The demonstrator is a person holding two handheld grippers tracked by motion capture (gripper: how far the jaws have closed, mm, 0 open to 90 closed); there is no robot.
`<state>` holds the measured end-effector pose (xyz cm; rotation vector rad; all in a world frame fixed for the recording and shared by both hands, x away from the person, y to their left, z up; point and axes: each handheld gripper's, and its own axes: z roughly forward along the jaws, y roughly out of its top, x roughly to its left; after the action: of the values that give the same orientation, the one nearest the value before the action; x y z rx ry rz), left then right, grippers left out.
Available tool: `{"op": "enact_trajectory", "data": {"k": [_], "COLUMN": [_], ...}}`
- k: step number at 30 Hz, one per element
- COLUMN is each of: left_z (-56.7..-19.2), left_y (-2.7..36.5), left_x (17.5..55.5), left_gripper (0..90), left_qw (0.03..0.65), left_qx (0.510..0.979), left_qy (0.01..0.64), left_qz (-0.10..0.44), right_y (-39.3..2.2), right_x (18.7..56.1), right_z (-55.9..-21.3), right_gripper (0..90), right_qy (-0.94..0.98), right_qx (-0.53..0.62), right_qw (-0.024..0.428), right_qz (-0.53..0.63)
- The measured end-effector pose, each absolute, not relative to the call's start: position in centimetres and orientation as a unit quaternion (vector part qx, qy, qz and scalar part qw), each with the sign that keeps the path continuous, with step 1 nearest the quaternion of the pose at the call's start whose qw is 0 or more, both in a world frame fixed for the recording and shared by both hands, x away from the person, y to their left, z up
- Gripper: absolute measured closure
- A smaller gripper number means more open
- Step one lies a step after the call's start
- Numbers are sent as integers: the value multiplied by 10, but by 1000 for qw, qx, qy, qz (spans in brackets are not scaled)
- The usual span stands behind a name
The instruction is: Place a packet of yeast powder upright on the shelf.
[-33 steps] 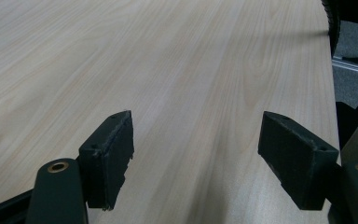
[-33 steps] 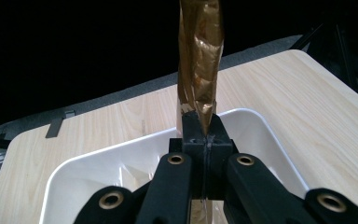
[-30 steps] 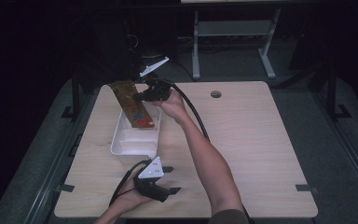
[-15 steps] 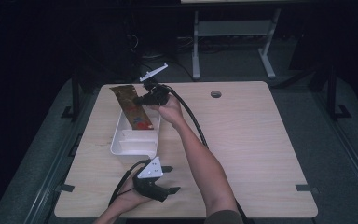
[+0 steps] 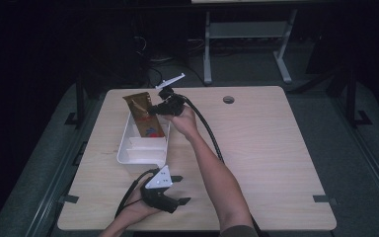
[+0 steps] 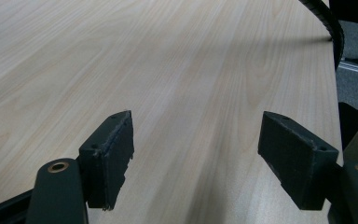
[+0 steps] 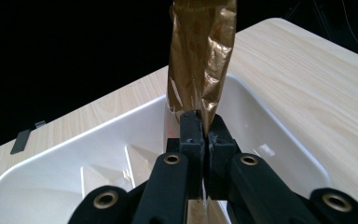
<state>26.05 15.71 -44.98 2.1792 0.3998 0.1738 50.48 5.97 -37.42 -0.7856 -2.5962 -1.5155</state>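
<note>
A pale wooden counter (image 5: 256,148) carries a white tray (image 5: 143,148) toward its left half, and over the tray's far end a gold foil packet (image 5: 145,118) hangs tilted, its lower end down inside the tray. The right claw (image 7: 204,128) is clamped on that packet, jaws pressed together with the foil pinched between them. The left claw (image 6: 196,158) rests low over bare counter near the front edge, just in front of the tray, its jaws spread wide with nothing between them.

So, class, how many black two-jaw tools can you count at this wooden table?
2: the left tool rests near the table's front edge; the right tool holds a shiny gold foil packet over the white plastic tray.
</note>
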Motion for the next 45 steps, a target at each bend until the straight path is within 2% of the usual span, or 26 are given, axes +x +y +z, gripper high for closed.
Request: {"op": "enact_trajectory", "data": {"k": [16,19,25,37,45], "left_z": [-450,-450,-450,-450,-450], "left_y": [156,156,156,154,155], "left_x": [260,260,261,261,261], "left_gripper": [263,263,262,262,261], "left_qw": [441,441,442,440,444], "left_qx": [880,880,879,881,879], "left_qy": [160,160,161,158,159], "left_qz": [73,72,72,73,72], "right_y": [46,45,43,32,29], "right_x": [503,503,501,501,501], "right_z": [-382,-381,-379,-378,-380], "right_gripper": [861,828,693,674,626], "right_qy": [-838,-840,-845,-843,-843], "right_qx": [-267,-268,-267,-276,-282], "right_qw": [14,11,11,16,22], "right_qz": [-476,-472,-464,-461,-458]}}
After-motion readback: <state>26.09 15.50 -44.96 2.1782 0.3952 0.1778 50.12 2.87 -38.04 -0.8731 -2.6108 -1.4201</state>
